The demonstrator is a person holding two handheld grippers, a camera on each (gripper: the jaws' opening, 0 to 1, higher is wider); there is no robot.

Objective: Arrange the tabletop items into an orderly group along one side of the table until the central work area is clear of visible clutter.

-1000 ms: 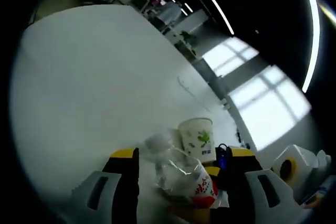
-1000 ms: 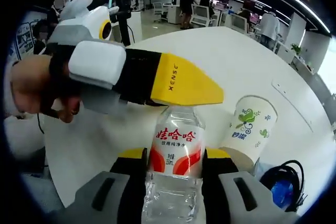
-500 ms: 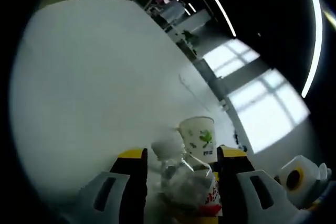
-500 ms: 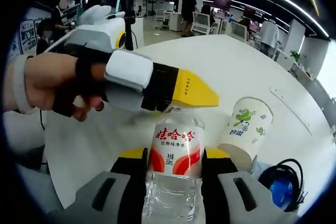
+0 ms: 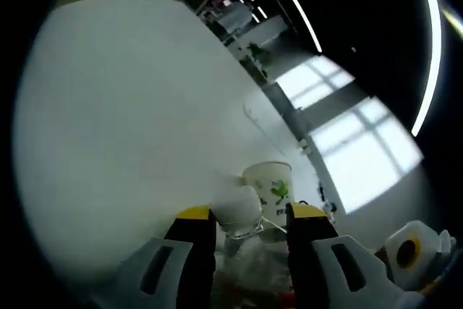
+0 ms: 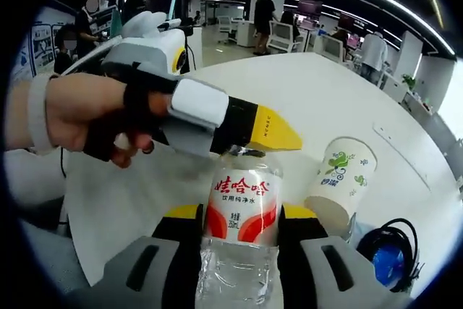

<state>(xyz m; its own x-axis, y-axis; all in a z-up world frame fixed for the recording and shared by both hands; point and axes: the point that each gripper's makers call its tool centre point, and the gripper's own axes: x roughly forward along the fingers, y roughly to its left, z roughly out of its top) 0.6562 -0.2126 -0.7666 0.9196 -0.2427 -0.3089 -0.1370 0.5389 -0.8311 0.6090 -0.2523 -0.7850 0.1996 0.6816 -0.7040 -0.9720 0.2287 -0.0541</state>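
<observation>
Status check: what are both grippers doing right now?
Right gripper shut on bottle. Left gripper closing around its cap. Paper cup stands close beside.

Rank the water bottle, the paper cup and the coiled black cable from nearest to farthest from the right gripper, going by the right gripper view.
1. water bottle, held in the right gripper.
2. paper cup, just right of it.
3. black cable, farther right at the table edge.

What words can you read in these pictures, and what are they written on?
"娃哈哈": big red characters on the water bottle's label.
"XENSE": small letters on the yellow jaw of the left gripper; hard to read.
Smaller print under the bottle's name: too small to read.
Blue characters on the paper cup: too blurred to read.
</observation>
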